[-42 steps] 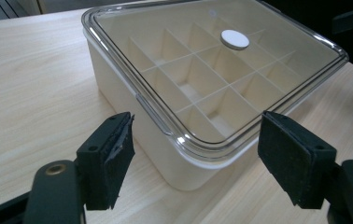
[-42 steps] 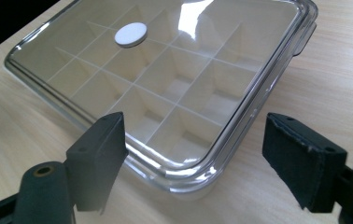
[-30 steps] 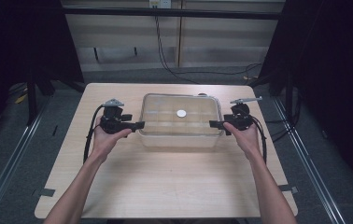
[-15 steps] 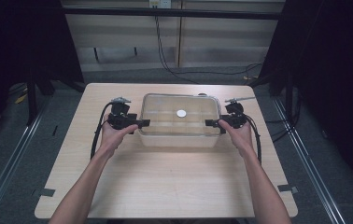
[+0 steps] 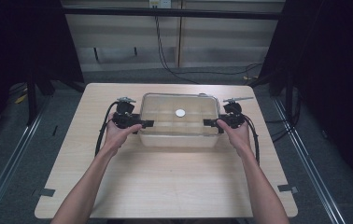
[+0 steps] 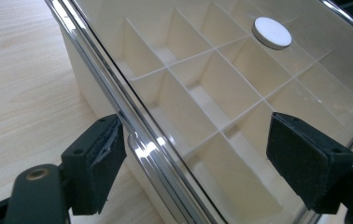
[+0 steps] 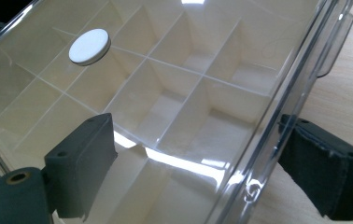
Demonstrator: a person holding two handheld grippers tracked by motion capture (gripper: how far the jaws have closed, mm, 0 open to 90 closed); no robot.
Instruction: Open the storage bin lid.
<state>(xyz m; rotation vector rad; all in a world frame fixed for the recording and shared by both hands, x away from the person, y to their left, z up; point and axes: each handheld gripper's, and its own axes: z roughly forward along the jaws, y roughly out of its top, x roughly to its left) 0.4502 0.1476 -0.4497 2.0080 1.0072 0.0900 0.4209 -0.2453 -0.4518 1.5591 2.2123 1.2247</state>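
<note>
On the pale wooden worktop [image 5: 165,186], the person's forearms reach forward to a clear compartment box [image 5: 179,133] standing at mid-worktop, with the left tongs [image 5: 147,123] at its left end and the right tongs [image 5: 209,122] at its right end. Both tongs are spread, each straddling an edge of the transparent lid [image 6: 258,84] without pinching it. A small white disc [image 5: 180,113] lies on the lid near its middle, above the box's white dividers [image 7: 165,88].
</note>
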